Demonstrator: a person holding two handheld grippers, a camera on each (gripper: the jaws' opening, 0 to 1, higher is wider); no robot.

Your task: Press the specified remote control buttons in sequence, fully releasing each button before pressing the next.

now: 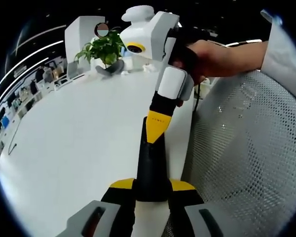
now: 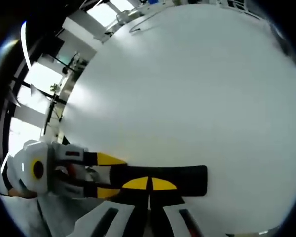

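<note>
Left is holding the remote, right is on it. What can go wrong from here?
1. The left gripper clamps the remote at one end only; the right gripper bearing down further along could tip it or make it slip.
2. The right gripper's tips are shut and cover the buttons, so a neighbouring button may get pressed.
3. The remote sits near the table edge by the mesh chair; it could fall off.

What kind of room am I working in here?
Probably an open-plan office or lab. A large white table carries the black remote control, a potted plant stands at its far end, a white mesh chair sits alongside, and desks with equipment line the background.
</note>
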